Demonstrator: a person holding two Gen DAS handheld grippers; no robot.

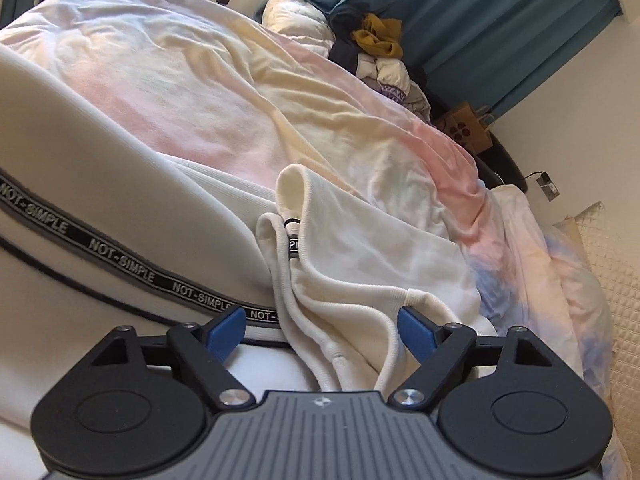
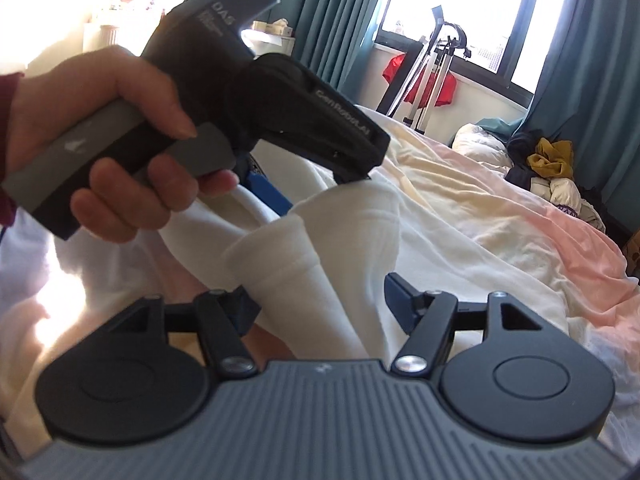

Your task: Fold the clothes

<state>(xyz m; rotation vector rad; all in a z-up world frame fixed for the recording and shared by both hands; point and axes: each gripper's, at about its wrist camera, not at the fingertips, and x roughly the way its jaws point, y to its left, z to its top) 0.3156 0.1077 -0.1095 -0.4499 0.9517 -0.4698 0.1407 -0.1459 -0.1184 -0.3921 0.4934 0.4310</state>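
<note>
Pastel bedsheet (image 1: pixel 224 92), teal curtains (image 1: pixel 472 28)

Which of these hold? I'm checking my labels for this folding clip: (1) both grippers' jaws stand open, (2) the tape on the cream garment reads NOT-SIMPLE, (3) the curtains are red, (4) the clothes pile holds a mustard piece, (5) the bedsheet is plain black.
1. True: left gripper and right gripper are both open, cream garment loose between the jaws.
2. True: see the printed tape.
3. False: the curtains are teal.
4. True: mustard piece.
5. False: the bedsheet is pastel pink, yellow and white.
</note>
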